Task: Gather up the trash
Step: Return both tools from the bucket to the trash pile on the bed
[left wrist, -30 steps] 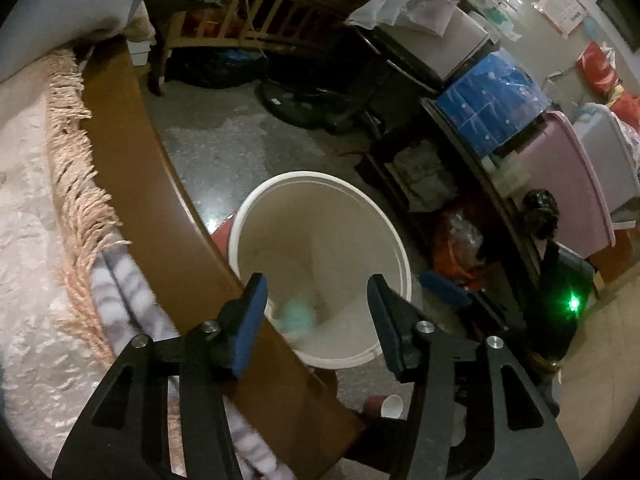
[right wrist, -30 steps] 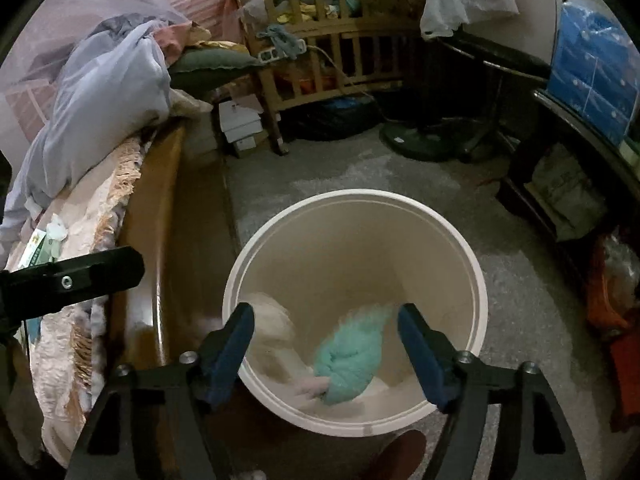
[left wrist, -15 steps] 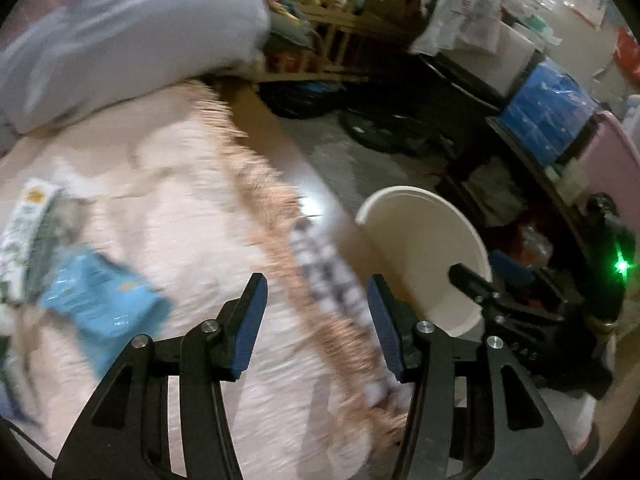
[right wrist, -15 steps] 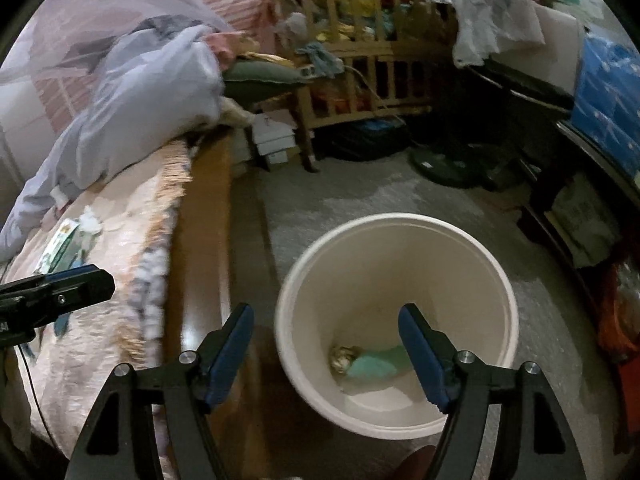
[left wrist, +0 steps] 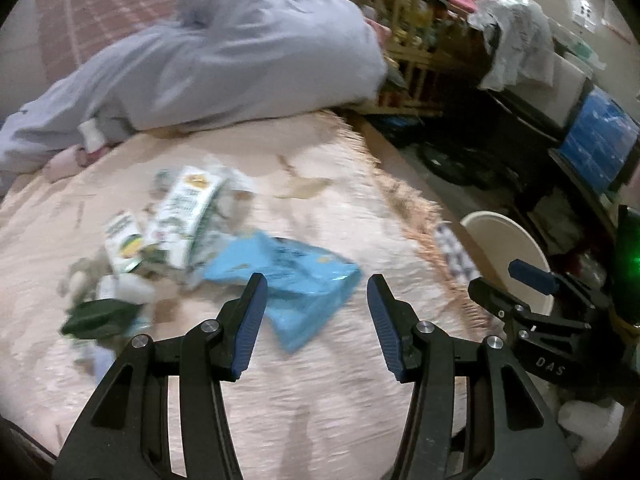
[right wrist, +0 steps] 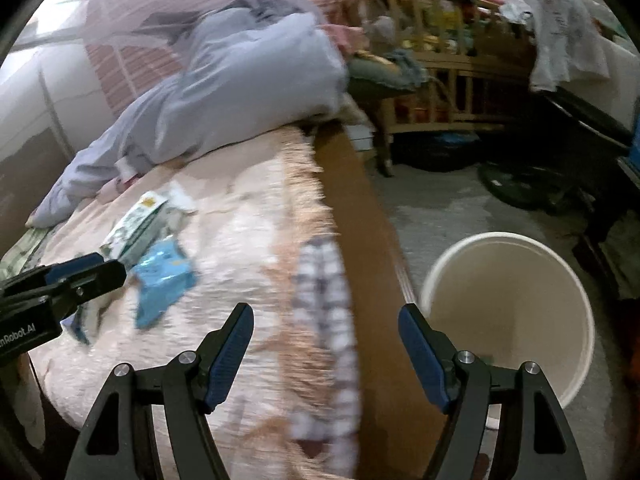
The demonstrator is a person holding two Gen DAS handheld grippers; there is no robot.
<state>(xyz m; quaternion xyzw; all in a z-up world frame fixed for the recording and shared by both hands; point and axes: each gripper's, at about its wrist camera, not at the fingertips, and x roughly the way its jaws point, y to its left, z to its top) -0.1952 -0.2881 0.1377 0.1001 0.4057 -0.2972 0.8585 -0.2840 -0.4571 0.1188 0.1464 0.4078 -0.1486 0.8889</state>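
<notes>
Trash lies on the pink bed cover [left wrist: 320, 400]: a blue wrapper [left wrist: 288, 280], a green-and-white carton [left wrist: 188, 208], a smaller carton [left wrist: 124, 244] and a dark green piece [left wrist: 96, 316]. My left gripper [left wrist: 316, 320] is open and empty, hovering just above the near edge of the blue wrapper. My right gripper [right wrist: 326, 344] is open and empty over the bed's edge, between the blue wrapper [right wrist: 160, 280] and the cream trash bin [right wrist: 508, 308] on the floor. The bin also shows in the left wrist view [left wrist: 508, 248].
A grey-blue duvet [left wrist: 224, 60] is heaped at the head of the bed. A checked cloth [right wrist: 332, 312] hangs over the fringed edge by the wooden bed frame [right wrist: 360, 208]. A wooden crib [right wrist: 440, 80] and cluttered shelves stand beyond the floor.
Both grippers have swung left from above the bin toward the bed. The left one now hovers over the trash pile. The bin has slid to the right in both views.
</notes>
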